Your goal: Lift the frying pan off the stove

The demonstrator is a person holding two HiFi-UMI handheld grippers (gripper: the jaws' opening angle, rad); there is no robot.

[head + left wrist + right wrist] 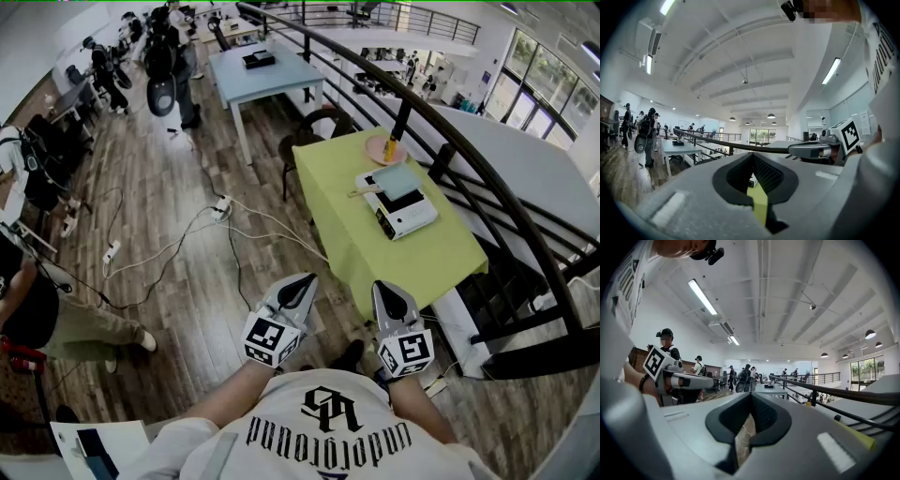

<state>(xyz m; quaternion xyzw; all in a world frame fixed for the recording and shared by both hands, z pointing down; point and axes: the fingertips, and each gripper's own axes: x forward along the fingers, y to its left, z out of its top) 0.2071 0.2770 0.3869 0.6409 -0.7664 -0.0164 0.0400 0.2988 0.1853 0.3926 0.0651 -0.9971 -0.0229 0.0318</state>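
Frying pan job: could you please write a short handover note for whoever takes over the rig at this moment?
Left tongs: shut, empty, held close to the body.
Right tongs: shut, empty, beside the left.
Things: the frying pan sits on the white stove on the green table, well ahead of both tongs. What looks like its handle sticks out to the left in the head view.
Done: nothing yet; the pan is untouched.
Left: step up to the table, open one pair of tongs, grip the handle, lift the pan off the stove.
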